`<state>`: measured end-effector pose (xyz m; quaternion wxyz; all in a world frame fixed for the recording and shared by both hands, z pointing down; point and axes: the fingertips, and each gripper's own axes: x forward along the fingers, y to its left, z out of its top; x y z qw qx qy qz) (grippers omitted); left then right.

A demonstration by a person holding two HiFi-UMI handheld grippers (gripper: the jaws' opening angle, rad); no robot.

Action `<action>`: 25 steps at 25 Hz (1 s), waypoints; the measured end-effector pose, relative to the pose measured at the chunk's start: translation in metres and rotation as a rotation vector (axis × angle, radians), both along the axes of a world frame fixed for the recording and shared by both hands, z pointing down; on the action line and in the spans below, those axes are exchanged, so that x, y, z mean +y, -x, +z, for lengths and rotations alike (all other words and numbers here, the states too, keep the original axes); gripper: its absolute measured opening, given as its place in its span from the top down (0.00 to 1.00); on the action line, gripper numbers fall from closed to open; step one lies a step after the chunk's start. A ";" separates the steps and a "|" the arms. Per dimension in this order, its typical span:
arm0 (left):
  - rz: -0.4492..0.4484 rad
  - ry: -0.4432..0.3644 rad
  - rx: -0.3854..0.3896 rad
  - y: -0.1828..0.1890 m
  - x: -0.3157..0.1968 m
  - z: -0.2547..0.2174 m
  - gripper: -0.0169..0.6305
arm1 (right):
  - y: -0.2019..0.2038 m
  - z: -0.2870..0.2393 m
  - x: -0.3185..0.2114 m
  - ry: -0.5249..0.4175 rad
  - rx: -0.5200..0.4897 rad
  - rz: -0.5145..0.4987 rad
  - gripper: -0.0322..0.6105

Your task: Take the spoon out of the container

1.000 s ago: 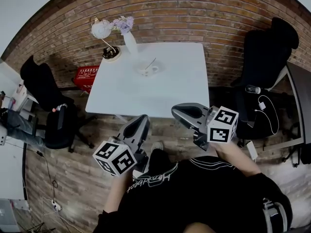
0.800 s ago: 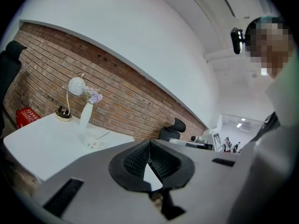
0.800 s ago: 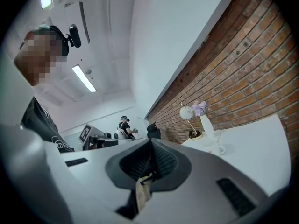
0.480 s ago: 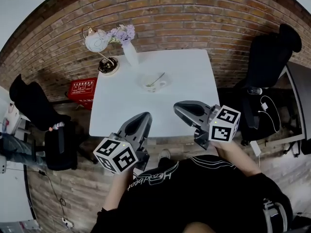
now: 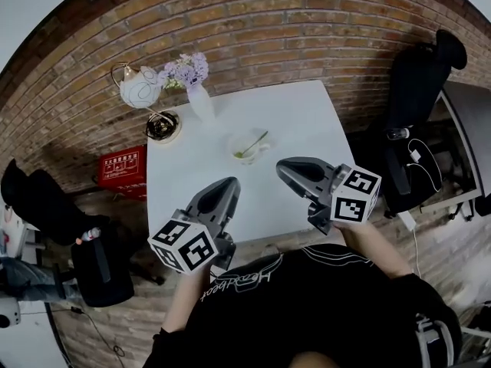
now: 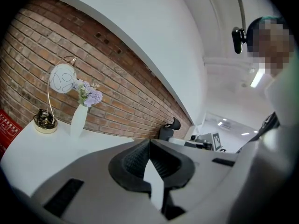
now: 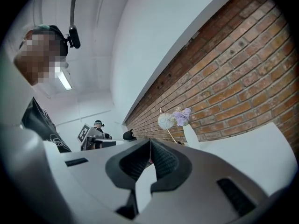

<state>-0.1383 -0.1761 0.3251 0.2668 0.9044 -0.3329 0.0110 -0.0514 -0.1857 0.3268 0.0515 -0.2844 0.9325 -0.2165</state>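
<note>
A small white cup stands near the middle of the white table, with a spoon leaning in it, handle to the upper right. My left gripper hovers over the table's near part, below and left of the cup, its jaws shut and empty. Just right of and below the cup is my right gripper, shut with nothing held. Both stay apart from the cup. In the left gripper view the left gripper has its jaws meeting at the tips; so does the right gripper. The cup is hidden in both gripper views.
A white vase of lilac flowers and a globe lamp on a gold base stand at the table's far left corner by the brick wall. A red basket sits on the floor at left. Black chairs stand at right.
The table and cup have drawn nearer in the head view. Both grippers, earlier short of the table's near edge, now reach over the tabletop toward the cup. Their jaws look unchanged.
</note>
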 end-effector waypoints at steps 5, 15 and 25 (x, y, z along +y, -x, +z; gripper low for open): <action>0.038 0.018 0.000 0.010 -0.023 0.009 0.96 | 0.004 0.010 -0.021 0.013 0.021 0.059 0.95; 0.053 0.069 -0.007 0.011 -0.052 0.040 0.96 | -0.011 0.039 -0.053 0.041 0.031 0.146 0.94; 0.043 0.139 -0.026 0.007 -0.084 0.069 0.96 | -0.023 0.076 -0.101 0.055 0.082 0.180 0.67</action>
